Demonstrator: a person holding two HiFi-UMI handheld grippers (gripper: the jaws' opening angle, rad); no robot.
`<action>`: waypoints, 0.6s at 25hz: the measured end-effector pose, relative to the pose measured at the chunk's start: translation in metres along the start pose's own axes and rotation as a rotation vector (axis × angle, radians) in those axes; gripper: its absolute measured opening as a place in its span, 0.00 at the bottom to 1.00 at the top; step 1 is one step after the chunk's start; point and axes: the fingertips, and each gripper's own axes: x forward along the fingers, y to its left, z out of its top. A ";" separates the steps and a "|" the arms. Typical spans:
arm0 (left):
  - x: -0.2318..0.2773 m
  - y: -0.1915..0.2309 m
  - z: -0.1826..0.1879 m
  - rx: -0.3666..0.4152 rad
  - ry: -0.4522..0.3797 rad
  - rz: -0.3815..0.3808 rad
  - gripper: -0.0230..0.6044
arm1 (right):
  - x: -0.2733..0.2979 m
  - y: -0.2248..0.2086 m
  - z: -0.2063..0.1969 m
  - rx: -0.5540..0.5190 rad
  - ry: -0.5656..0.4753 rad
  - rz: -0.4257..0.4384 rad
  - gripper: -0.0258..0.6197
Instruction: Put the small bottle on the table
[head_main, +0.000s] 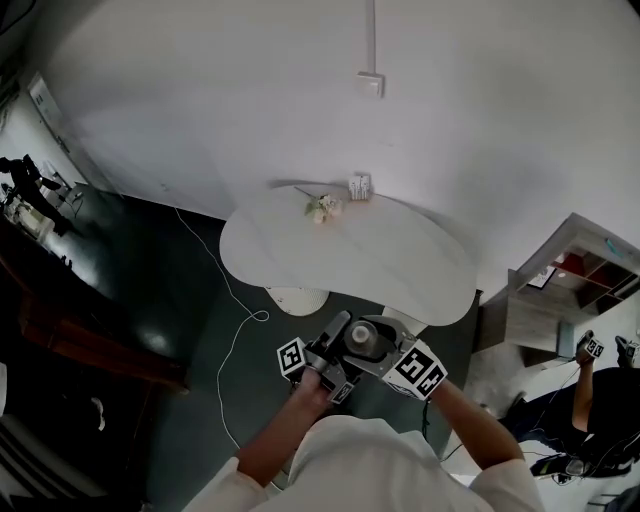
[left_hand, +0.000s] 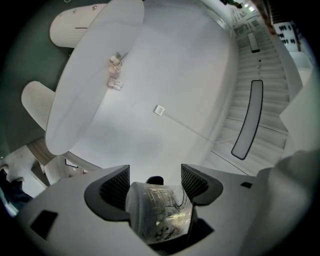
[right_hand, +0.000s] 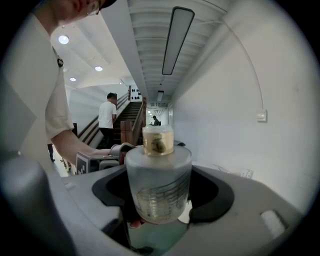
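A small frosted bottle (head_main: 366, 340) with a gold cap is held close in front of my body, short of the white oval table (head_main: 300, 250). My left gripper (head_main: 345, 330) and right gripper (head_main: 388, 352) meet at it. In the left gripper view the bottle (left_hand: 160, 212) fills the gap, with the left gripper (left_hand: 156, 182) shut on it. The right gripper view shows the bottle (right_hand: 158, 185) upright, the right gripper (right_hand: 160, 191) shut on its body. The table (left_hand: 150, 75) lies ahead, well beyond the jaws.
A small flower sprig (head_main: 322, 208) and a little white box (head_main: 359, 186) sit at the table's far edge by the wall. A white chair (head_main: 297, 298) is tucked under the near side. A cable (head_main: 235, 330) runs over the dark floor. Shelving (head_main: 580, 270) stands at right.
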 end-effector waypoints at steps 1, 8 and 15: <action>0.001 0.003 0.007 -0.010 0.001 -0.002 0.53 | 0.003 -0.006 0.001 0.003 0.001 -0.008 0.58; 0.001 0.028 0.060 -0.073 0.004 -0.008 0.53 | 0.033 -0.054 0.005 0.027 0.024 -0.056 0.58; -0.001 0.042 0.108 -0.110 0.016 -0.005 0.53 | 0.067 -0.090 0.010 0.043 0.024 -0.092 0.58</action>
